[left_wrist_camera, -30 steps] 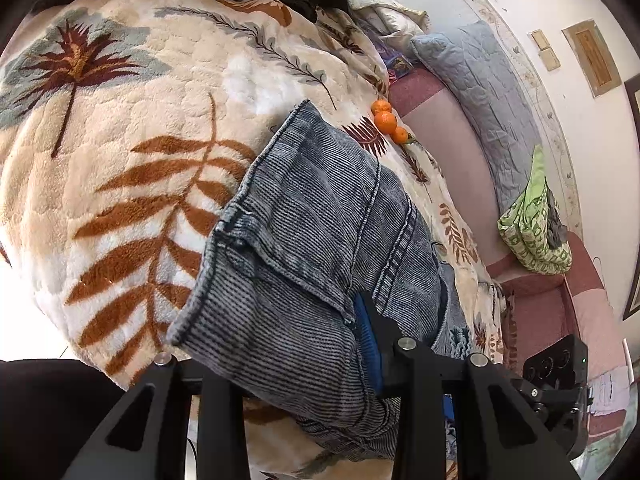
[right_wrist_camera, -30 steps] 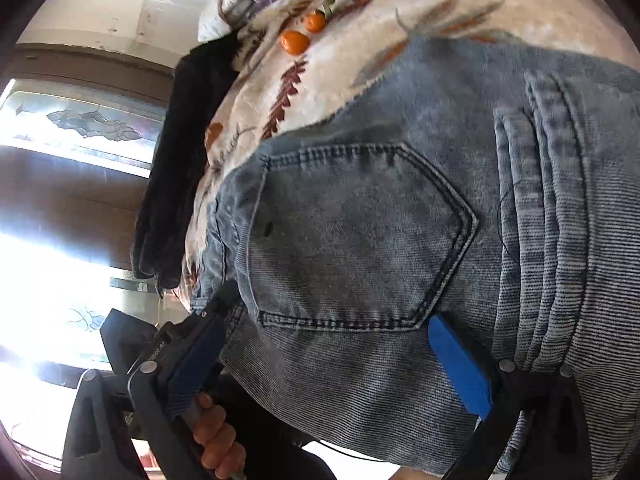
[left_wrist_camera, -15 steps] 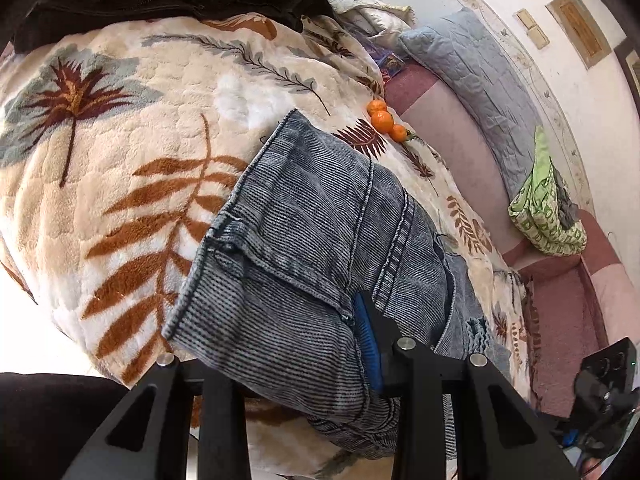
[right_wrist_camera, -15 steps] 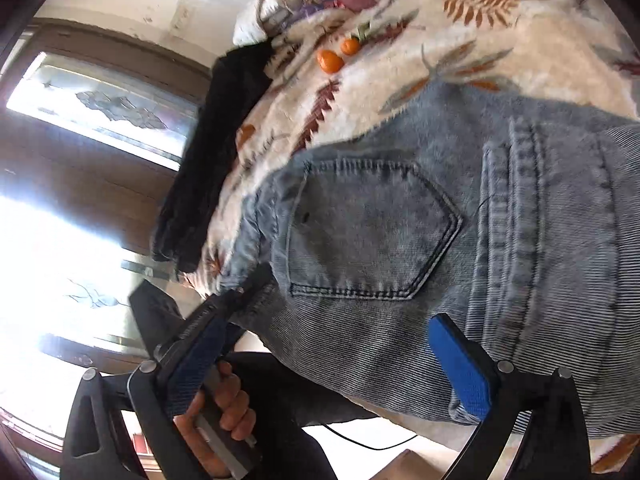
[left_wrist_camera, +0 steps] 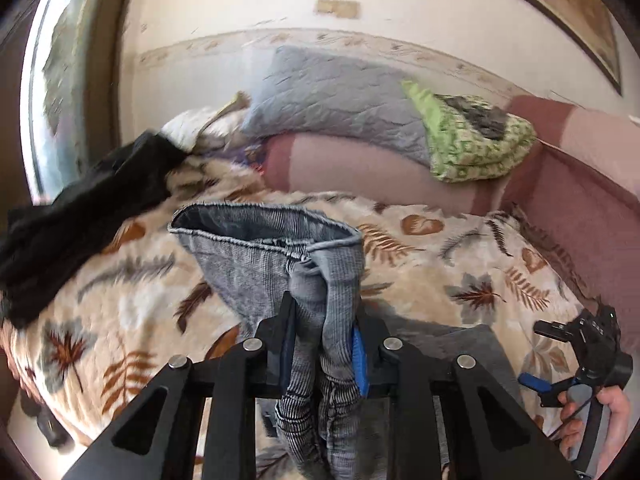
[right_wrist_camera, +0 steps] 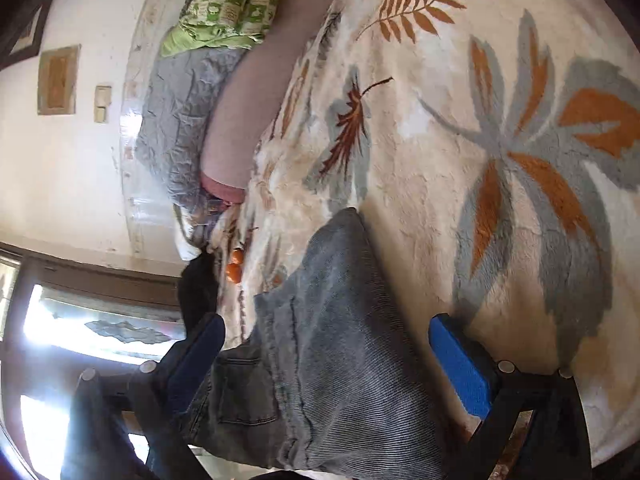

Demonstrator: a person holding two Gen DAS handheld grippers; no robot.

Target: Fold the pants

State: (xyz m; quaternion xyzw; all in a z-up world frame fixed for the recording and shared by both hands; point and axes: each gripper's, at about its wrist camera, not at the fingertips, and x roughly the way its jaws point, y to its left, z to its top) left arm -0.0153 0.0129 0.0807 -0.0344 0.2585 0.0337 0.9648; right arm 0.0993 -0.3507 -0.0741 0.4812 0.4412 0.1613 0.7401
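Your L gripper (left_wrist_camera: 322, 344) is clamped tight on a bunched fold of the jeans (left_wrist_camera: 280, 264), denim squeezed between both blue pads (left_wrist_camera: 359, 362) w/ more cloth hanging below the jaws. Ahead of the fingers, the lifted part stands up off the blanket (left_wrist_camera: 460, 272), its hem gaping open toward the wall. A flat part of the jeans lies on the blanket just right of the tool. Farther right, your R hand (left_wrist_camera: 596, 420) grips the other tool's handle.

Your R gripper (right_wrist_camera: 324, 360) sits wide open, pads well apart, nothing pinched. The jeans (right_wrist_camera: 332, 352) lie flat on the blanket (right_wrist_camera: 500, 120) between and ahead of its fingers, back pocket (right_wrist_camera: 240, 392) near the left pad (right_wrist_camera: 192, 360); whether either pad touches the cloth, can't tell.

Beyond the L tool: black garment (left_wrist_camera: 80, 216) ahead-left on the blanket, grey pillow (left_wrist_camera: 336, 100) and green cloth (left_wrist_camera: 476, 140) against the pink sofa back (left_wrist_camera: 360, 168) straight ahead. From the R tool, two oranges (right_wrist_camera: 235, 266) rest ahead-left, beside the black garment (right_wrist_camera: 198, 284), w/ a bright window (right_wrist_camera: 88, 328) to the left.
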